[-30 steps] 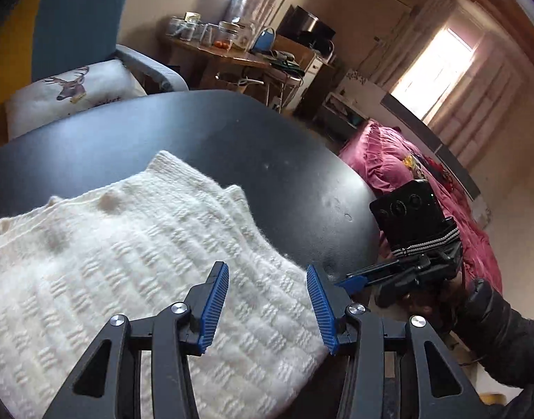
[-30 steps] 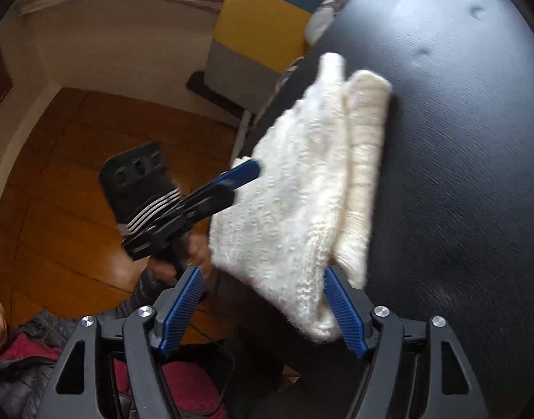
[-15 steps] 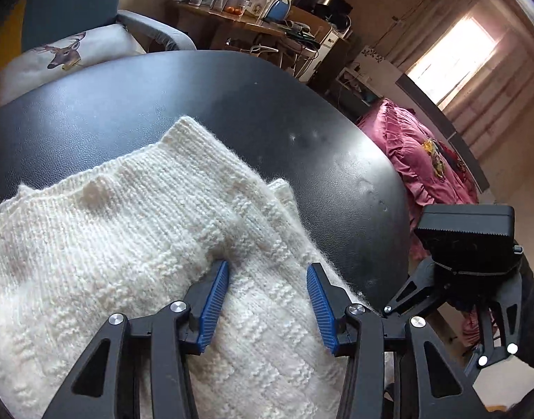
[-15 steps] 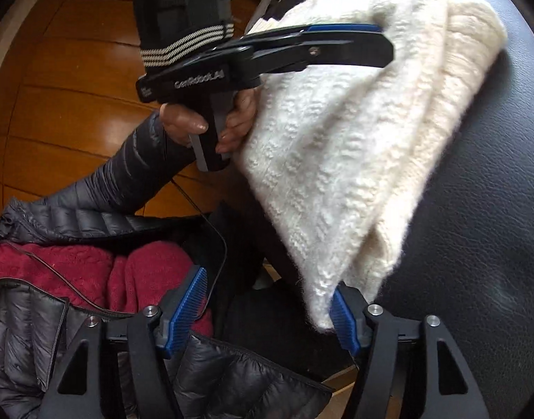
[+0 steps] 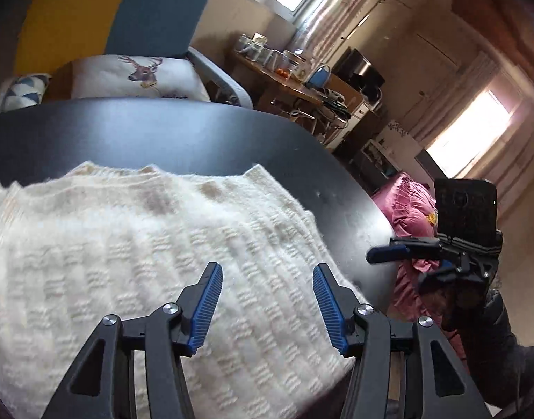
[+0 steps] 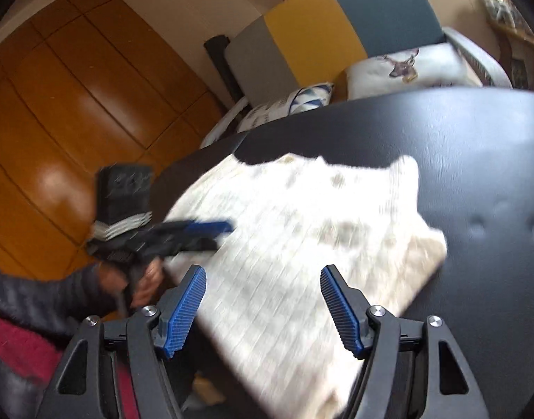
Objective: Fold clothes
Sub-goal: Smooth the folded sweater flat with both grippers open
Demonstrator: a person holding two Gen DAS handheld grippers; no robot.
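Folded cream cable-knit sweater lies flat on the round black table, long axis crosswise, both left tongs and right tongs spread apart, empty.

black table, folded white sweater

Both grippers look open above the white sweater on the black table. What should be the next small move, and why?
Probably lower the right gripper onto the near edge of the white sweater and close on it. Both it and the left gripper are open and hold nothing, and the sweater lies in a loose fold on the black table, its near edge hanging over the rim, so another fold seems to remain.
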